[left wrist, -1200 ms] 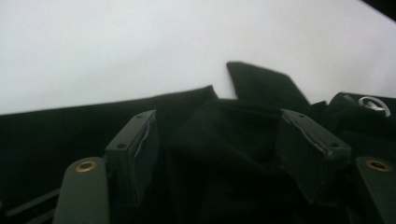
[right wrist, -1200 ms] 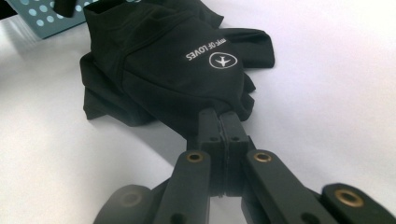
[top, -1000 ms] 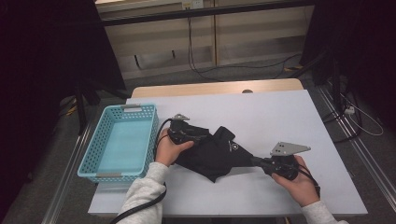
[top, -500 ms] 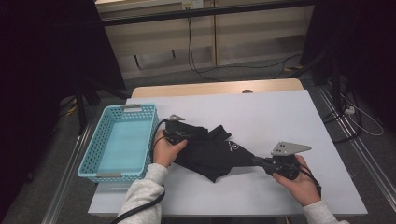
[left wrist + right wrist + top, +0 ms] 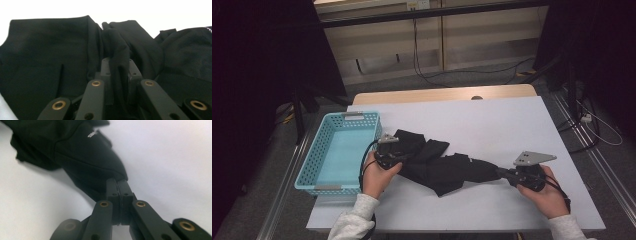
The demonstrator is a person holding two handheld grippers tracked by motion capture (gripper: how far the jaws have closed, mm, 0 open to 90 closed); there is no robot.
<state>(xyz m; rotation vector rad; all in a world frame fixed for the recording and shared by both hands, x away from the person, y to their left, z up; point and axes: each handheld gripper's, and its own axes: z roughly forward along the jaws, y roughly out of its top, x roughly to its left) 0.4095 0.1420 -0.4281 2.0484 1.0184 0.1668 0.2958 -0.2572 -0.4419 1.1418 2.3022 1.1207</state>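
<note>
A black garment lies stretched across the white table. At its left end my left gripper is shut on a fold of the black cloth, which runs up between the jaws. At the other end my right gripper is shut on the tip of the garment, a narrow end with a small white logo. The cloth is pulled long between the two grippers. A grey three-cornered plate sits on top of the right gripper.
A light-blue plastic basket stands at the table's left edge, close to my left hand. A wooden strip runs along the far edge of the table. Cables lie on the floor beyond.
My left gripper has drawn the garment's left end leftward, toward the basket. The cloth, bunched before, is now stretched longer between the grippers. The right gripper has hardly moved.
</note>
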